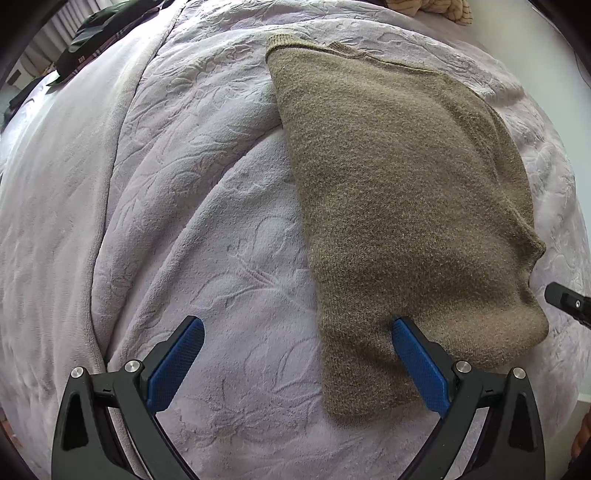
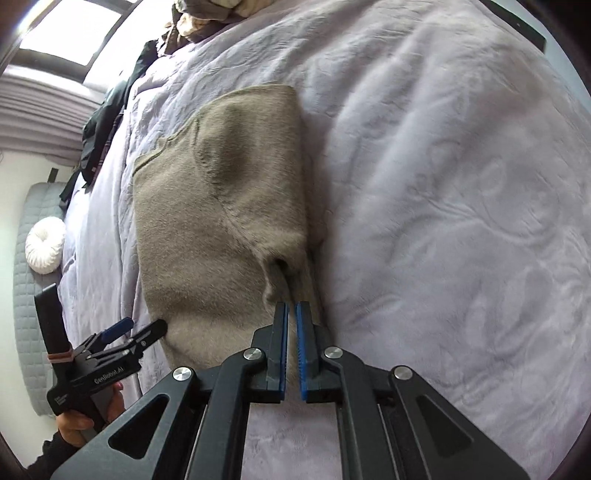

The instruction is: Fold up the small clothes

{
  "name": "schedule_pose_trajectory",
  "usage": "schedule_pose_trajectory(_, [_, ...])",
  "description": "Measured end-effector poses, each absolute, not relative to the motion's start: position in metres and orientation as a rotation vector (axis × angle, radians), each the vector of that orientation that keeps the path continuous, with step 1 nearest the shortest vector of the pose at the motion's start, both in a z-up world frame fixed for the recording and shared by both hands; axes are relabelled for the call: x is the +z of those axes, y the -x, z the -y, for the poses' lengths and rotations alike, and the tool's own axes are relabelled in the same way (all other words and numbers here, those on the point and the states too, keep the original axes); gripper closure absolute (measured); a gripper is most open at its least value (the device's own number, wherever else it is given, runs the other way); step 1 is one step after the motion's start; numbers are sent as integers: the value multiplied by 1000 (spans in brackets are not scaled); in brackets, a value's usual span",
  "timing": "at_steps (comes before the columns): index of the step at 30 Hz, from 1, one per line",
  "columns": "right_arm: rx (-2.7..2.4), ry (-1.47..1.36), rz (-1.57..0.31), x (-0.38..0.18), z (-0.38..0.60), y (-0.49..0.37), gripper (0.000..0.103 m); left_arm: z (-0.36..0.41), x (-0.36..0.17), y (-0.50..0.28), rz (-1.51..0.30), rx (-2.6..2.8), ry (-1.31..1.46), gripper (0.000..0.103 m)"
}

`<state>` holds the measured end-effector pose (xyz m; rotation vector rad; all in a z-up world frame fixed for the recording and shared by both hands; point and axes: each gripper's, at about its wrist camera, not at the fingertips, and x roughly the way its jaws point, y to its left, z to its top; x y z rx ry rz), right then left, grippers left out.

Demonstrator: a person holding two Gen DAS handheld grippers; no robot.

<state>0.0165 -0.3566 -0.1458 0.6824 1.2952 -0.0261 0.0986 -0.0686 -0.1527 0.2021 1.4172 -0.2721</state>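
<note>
A brown knit garment lies folded flat on the lavender bedspread. My left gripper points straight down at its near end and is open wide; its right pad rests over the cloth and its left pad over bare bedspread. In the right wrist view the same garment shows a raised fold at its near right corner. My right gripper is shut just short of that fold, with no cloth seen pinched. Its tip sits beside the garment's right edge. A hand holds the left gripper.
Dark clothes lie along the bed's far edge, and a heap of tan clothing sits at its top. A white round cushion rests on a grey quilted pad beside the bed. A striped cloth is beyond the garment.
</note>
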Motion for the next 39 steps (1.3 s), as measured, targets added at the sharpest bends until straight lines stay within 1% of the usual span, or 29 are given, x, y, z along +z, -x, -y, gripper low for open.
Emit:
schedule_pose_trajectory(4, [-38, -709, -1302, -148, 359, -12, 96, 71, -149, -97, -1419, -274, -209, 1])
schedule_pose_trajectory(6, [-42, -716, -1305, -149, 360, -11, 95, 72, -148, -97, -1419, -273, -213, 1])
schedule_pose_trajectory(7, [-43, -718, -1306, -150, 361, -10, 92, 72, -147, -97, -1419, -271, -215, 1])
schedule_pose_trajectory(9, [-45, -719, -1308, -151, 361, -11, 82, 73, -146, -98, -1421, -268, -218, 1])
schedule_pose_trajectory(10, [-46, -717, -1309, -151, 361, -11, 67, 72, -147, -98, -1424, -266, -218, 1])
schedule_pose_trajectory(11, [-47, -716, -1308, -152, 360, -12, 46, 72, -147, -98, -1433, -263, -220, 1])
schedule_pose_trajectory(12, [-46, -716, -1305, -151, 360, -13, 39, 73, -148, -99, -1438, -263, -217, 1])
schedule_pose_trajectory(13, [-39, -716, -1296, -150, 360, -15, 37, 73, -148, -99, -1438, -262, -215, 1])
schedule_pose_trajectory(16, [-19, -704, -1272, -145, 361, -26, 37, 73, -144, -102, -1410, -259, -217, 1])
schedule_pose_trajectory(21, [7, -738, -1196, -143, 376, -71, 37, 71, -132, -112, -1360, -255, -178, 1])
schedule_pose_trajectory(24, [2, -780, -1176, -154, 388, -105, 37, 68, -131, -121, -1364, -240, -155, 1])
schedule_pose_trajectory(25, [1, -799, -1190, -162, 392, -117, 39, 66, -132, -125, -1374, -234, -139, 1])
schedule_pose_trajectory(26, [0, -811, -1208, -169, 394, -125, 66, 63, -133, -125, -1380, -230, -129, 1])
schedule_pose_trajectory(27, [6, -810, -1219, -172, 394, -134, 85, 60, -134, -128, -1389, -220, -114, 1])
schedule_pose_trajectory(28, [16, -783, -1215, -169, 391, -140, 94, 58, -135, -130, -1393, -213, -106, 1])
schedule_pose_trajectory(32, [116, -576, -1125, -136, 368, -152, 94, 53, -141, -135, -1398, -195, -98, 1])
schedule_pose_trajectory(34, [95, -537, -1149, -141, 369, -159, 94, 53, -146, -139, -1397, -197, -105, 1])
schedule_pose_trajectory(36, [35, -550, -1221, -161, 380, -164, 92, 54, -146, -139, -1402, -196, -107, 1])
schedule_pose_trajectory(37, [24, -615, -1252, -171, 387, -162, 89, 55, -146, -139, -1403, -197, -109, 1])
schedule_pose_trajectory(39, [7, -719, -1225, -172, 397, -149, 78, 56, -146, -138, -1398, -201, -121, 1])
